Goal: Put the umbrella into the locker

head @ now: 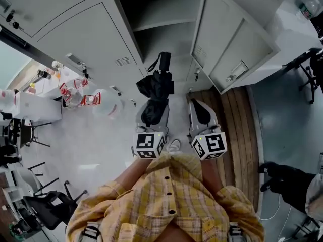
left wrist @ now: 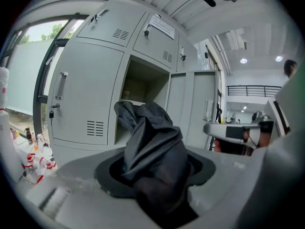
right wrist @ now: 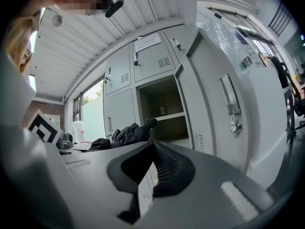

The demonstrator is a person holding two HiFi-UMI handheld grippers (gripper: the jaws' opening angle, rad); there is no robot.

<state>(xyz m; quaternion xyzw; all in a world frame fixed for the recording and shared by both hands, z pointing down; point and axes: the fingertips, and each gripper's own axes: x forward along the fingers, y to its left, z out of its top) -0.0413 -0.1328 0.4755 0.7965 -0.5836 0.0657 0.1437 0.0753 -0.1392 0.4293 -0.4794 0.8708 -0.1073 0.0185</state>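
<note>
1 left gripper [head: 152, 112]: jaws clamped on 1 black folded umbrella [head: 155, 87], handle end pointing to 12 o'clock toward the locker [head: 169, 44], fabric bunched between the pads. 1 right gripper [head: 203, 112], at 3 o'clock of the left: jaws closed, nothing between. 1 locker compartment open at 12 o'clock, with 1 shelf [head: 164, 23] inside and 1 door [head: 232, 39] swung out to 2 o'clock. Red-labelled bottles [head: 75, 92] at 9 o'clock; count unclear.
</note>
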